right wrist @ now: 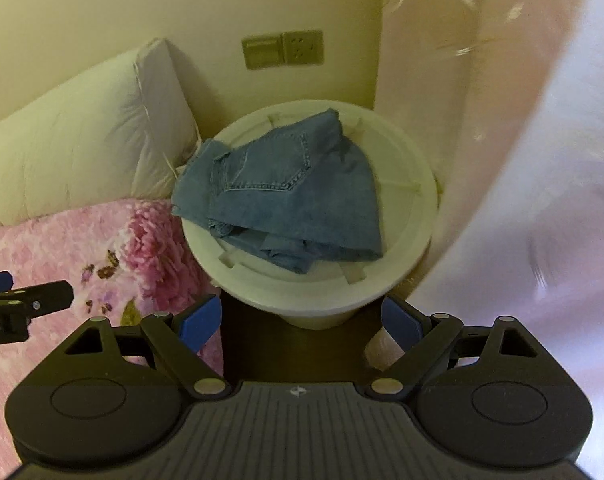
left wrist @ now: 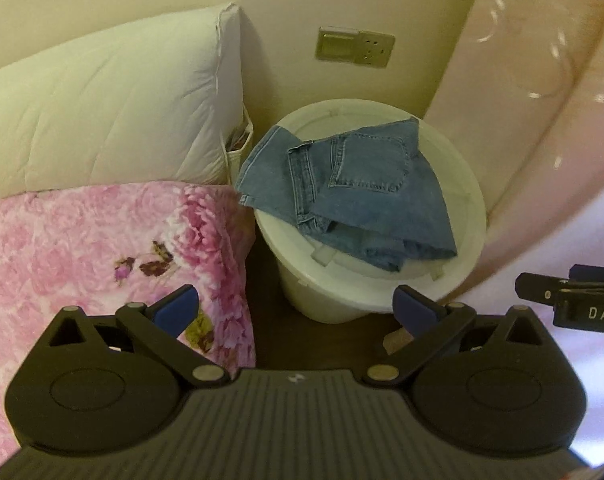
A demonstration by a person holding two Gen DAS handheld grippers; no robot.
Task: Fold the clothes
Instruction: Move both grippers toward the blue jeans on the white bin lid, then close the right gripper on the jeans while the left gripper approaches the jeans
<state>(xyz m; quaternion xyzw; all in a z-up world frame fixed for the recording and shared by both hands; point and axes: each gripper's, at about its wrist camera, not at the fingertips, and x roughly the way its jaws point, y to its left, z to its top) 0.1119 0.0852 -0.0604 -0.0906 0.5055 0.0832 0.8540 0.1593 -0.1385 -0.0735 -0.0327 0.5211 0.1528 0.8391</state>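
Observation:
A pair of blue denim jeans (left wrist: 353, 188) (right wrist: 290, 196) lies loosely bunched on top of a round white bucket lid (left wrist: 457, 188) (right wrist: 405, 184), back pocket facing up, one corner hanging over the lid's left rim. My left gripper (left wrist: 296, 310) is open, its blue-padded fingers wide apart, hovering short of the bucket with nothing between them. My right gripper (right wrist: 300, 322) is open as well, held just before the bucket's near side. Neither touches the jeans. The right gripper's body shows at the right edge of the left wrist view.
A bed with a pink floral blanket (left wrist: 94, 248) (right wrist: 74, 252) lies to the left, a white pillow (left wrist: 102, 108) (right wrist: 82, 148) at its head. A pale pink curtain (left wrist: 541, 100) (right wrist: 481, 120) hangs on the right. A wall socket (left wrist: 353, 46) sits behind the bucket. Dark floor lies between bed and bucket.

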